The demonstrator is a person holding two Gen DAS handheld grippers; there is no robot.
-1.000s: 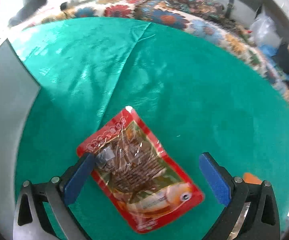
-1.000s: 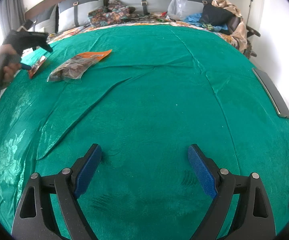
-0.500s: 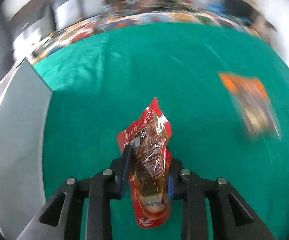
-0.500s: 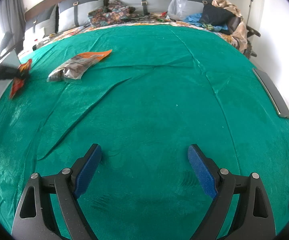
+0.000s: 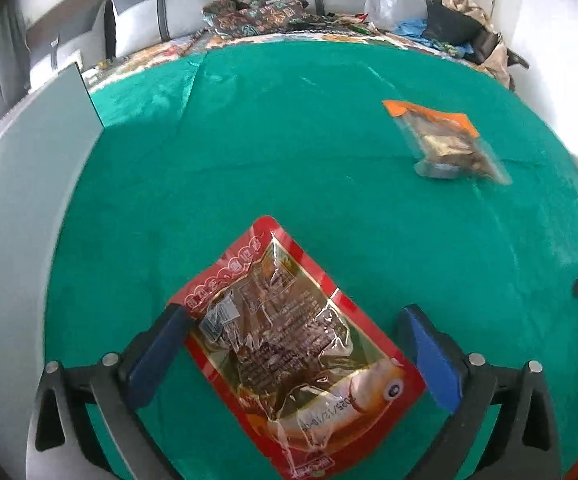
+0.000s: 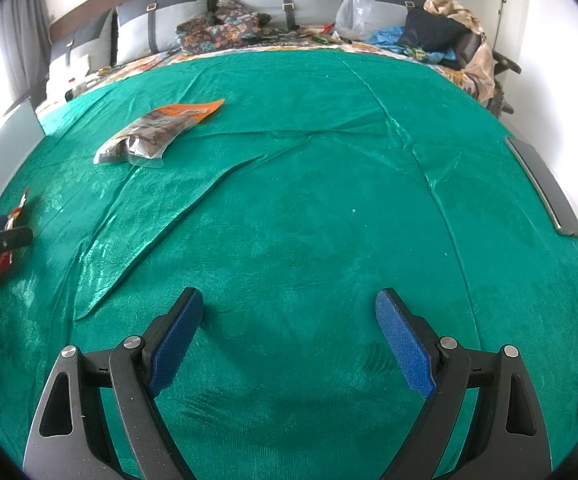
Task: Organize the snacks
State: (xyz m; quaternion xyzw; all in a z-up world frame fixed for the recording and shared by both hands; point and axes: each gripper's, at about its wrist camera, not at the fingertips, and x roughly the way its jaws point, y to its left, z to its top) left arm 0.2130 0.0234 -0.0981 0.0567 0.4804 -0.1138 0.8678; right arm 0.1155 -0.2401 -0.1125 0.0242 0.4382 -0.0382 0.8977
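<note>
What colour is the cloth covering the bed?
Green cloth, slightly shiny; the right wrist view shows it best.

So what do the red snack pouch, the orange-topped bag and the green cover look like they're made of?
Red pouch: glossy plastic film, probably; it shows glare, crinkles and a clear window onto the brown contents.
Orange-topped bag: thin clear plastic with a printed orange header; the contents show through.
Green cover: woven cloth with a satin-like sheen, judging by its soft creases and faint pattern.
</note>
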